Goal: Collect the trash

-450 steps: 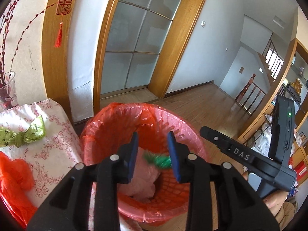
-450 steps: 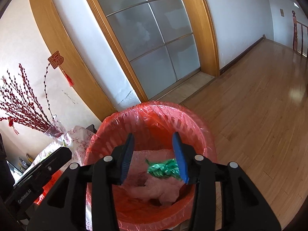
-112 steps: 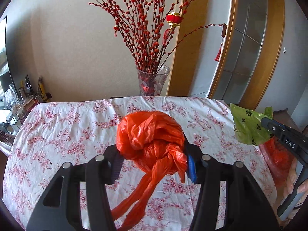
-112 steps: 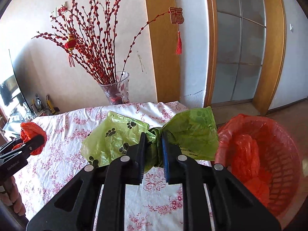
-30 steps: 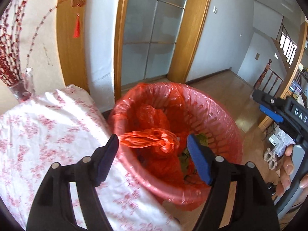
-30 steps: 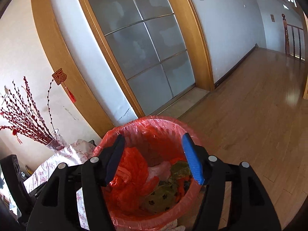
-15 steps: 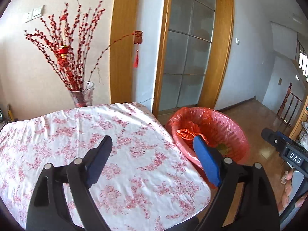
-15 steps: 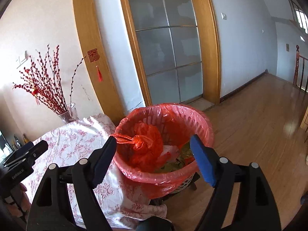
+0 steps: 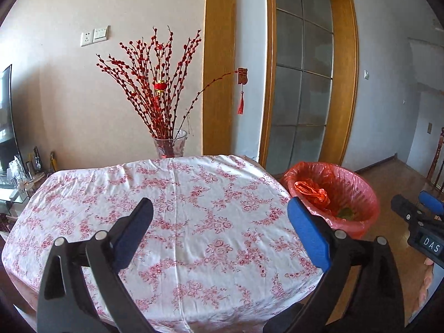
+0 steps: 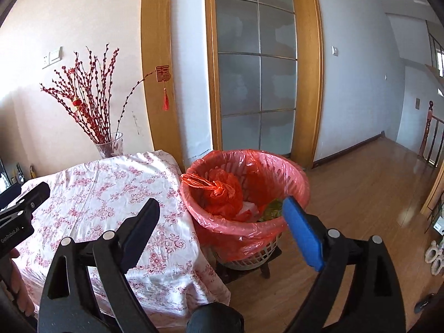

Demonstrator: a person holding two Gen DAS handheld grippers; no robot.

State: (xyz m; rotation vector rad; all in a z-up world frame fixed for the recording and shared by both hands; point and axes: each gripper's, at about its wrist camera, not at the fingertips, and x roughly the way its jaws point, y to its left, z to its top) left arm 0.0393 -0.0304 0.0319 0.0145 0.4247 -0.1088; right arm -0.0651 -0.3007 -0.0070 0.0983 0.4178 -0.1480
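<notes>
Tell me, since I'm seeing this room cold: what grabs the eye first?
The red-lined trash basket beside the table, with a knotted orange bag on top of its contents. Next, the vase of red berry branches against the wall behind the floral tablecloth. In front, the left gripper and right gripper both stand open, holding nothing.

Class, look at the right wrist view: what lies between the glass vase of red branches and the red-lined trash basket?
Only the flowered tablecloth's corner lies between the vase and the basket; nothing rests on that stretch.
</notes>
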